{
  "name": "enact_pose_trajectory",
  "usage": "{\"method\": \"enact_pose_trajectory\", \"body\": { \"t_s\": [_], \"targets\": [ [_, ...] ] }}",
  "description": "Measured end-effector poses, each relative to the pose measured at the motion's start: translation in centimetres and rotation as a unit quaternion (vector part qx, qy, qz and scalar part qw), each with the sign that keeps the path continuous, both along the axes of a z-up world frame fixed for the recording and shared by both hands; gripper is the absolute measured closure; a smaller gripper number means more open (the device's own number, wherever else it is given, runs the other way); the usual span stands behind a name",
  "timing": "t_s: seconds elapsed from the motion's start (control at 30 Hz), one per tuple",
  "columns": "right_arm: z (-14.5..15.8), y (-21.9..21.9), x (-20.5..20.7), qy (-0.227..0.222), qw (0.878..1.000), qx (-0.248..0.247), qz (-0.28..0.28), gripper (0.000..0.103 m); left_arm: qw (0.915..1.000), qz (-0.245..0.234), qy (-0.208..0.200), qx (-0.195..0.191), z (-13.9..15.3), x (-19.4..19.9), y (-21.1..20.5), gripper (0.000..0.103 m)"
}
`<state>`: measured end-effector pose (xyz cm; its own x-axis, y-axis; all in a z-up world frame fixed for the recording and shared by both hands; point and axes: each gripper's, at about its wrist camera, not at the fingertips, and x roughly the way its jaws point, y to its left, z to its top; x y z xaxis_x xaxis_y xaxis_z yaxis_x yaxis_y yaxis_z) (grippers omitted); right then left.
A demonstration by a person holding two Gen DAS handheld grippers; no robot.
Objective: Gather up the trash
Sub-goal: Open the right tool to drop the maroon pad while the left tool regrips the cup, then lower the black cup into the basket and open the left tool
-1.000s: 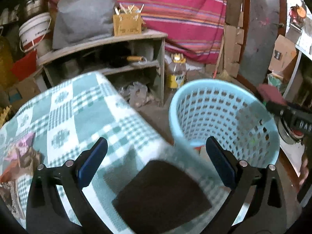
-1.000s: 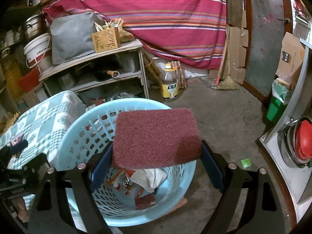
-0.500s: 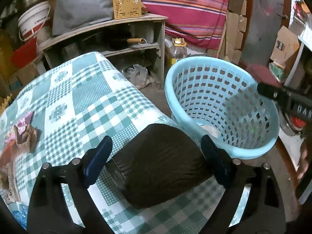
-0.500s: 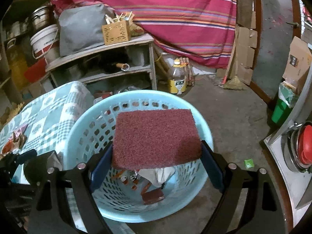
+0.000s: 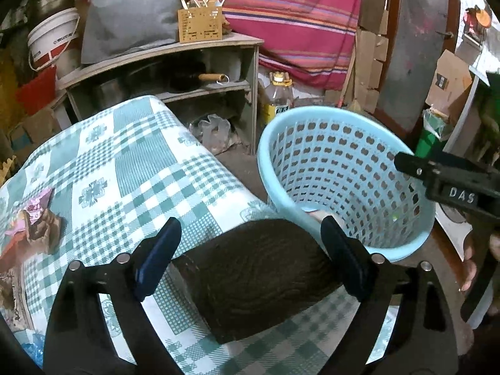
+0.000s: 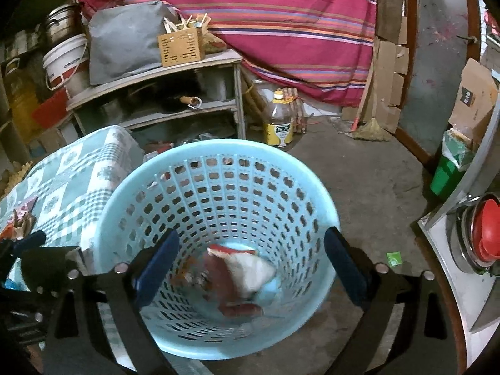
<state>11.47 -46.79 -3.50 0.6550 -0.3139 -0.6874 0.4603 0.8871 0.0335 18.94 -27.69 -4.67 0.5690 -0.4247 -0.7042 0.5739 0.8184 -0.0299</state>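
My left gripper (image 5: 250, 228) is low over the green-checked tablecloth (image 5: 125, 162), near the table's edge. Its jaws are closing on a dark brown scouring pad (image 5: 256, 275), which bows upward between the pads. Just right of the table stands a light blue perforated basket (image 5: 343, 115). My right gripper (image 6: 251, 236) hangs above the basket (image 6: 218, 147) with its jaws opening and nothing between them. A dark red scouring pad (image 6: 218, 278), blurred, lies inside the basket among a white crumpled piece (image 6: 250, 268) and other scraps. Crumpled wrappers (image 5: 34, 218) lie at the table's left.
A grey shelf unit (image 5: 162, 62) with a bag and a wooden box stands behind the table. An oil bottle (image 6: 278, 125) sits on the concrete floor beyond the basket. A green bin (image 6: 450, 168) and a metal counter with a red lid (image 6: 487, 228) are at the right.
The right gripper let go of the dark red pad, which fell into the basket. The left gripper came down around the brown pad and squeezed it so that it bulges.
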Motion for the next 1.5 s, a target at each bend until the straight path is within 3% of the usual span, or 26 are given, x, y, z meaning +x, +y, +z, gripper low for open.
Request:
{"method": "enact_pose_trajectory", "body": {
  "t_s": [0.03,0.17,0.3,0.37,0.43,0.63,0.8,0.9,0.97,1.03,1.27,1.5],
  "targets": [
    [0.2,-0.2,-0.3,-0.002,1.000,-0.003,-0.005,0.011,1.0000,-0.002,-0.002,-0.003,0.2,0.0,0.0,0.040],
    [1.0,-1.2,-1.6,-0.021,1.000,-0.001,-0.019,0.011,0.9997,-0.005,0.007,-0.025,1.0,0.3,-0.5,0.045],
    [1.2,-2.4,-2.6,-0.030,0.999,0.005,-0.030,0.011,0.9996,0.006,0.016,-0.023,1.1,0.5,-0.8,0.044],
    [1.1,-2.8,-2.7,-0.029,0.999,0.008,-0.033,0.011,0.9998,0.010,0.002,-0.019,1.7,0.1,-0.4,0.024],
    [1.0,-3.2,-2.7,-0.029,0.999,0.014,-0.036,0.011,0.9995,0.010,-0.027,-0.008,2.1,-0.9,-0.2,0.012],
    [0.9,-2.5,-2.2,-0.030,0.999,0.020,-0.028,0.011,0.9987,0.005,-0.033,0.038,0.2,-2.0,-0.2,0.008],
    [1.1,-1.7,-2.4,-0.025,0.999,-0.005,-0.021,0.011,0.9974,0.011,-0.035,0.062,-1.0,-2.2,0.1,0.008],
    [1.3,-2.0,-2.8,-0.030,0.999,0.000,-0.026,0.011,0.9989,0.008,-0.001,0.047,-1.5,-1.5,0.5,0.009],
    [1.4,-2.2,-3.1,-0.034,0.999,0.005,-0.029,0.011,0.9992,0.003,0.019,0.035,-1.6,-1.1,0.6,0.025],
    [1.4,-2.4,-3.2,-0.038,0.999,0.007,-0.029,0.011,0.9991,0.000,0.028,0.031,-1.6,-1.0,0.5,0.028],
    [1.8,-2.5,-3.7,-0.049,0.998,0.003,-0.033,0.011,0.9998,0.010,-0.018,-0.003,1.2,-1.6,0.4,0.030],
    [2.7,-2.9,-4.8,-0.066,0.996,-0.015,-0.050,0.011,0.9989,-0.017,-0.034,-0.026,2.1,-1.4,-3.8,0.030]
  ]
}}
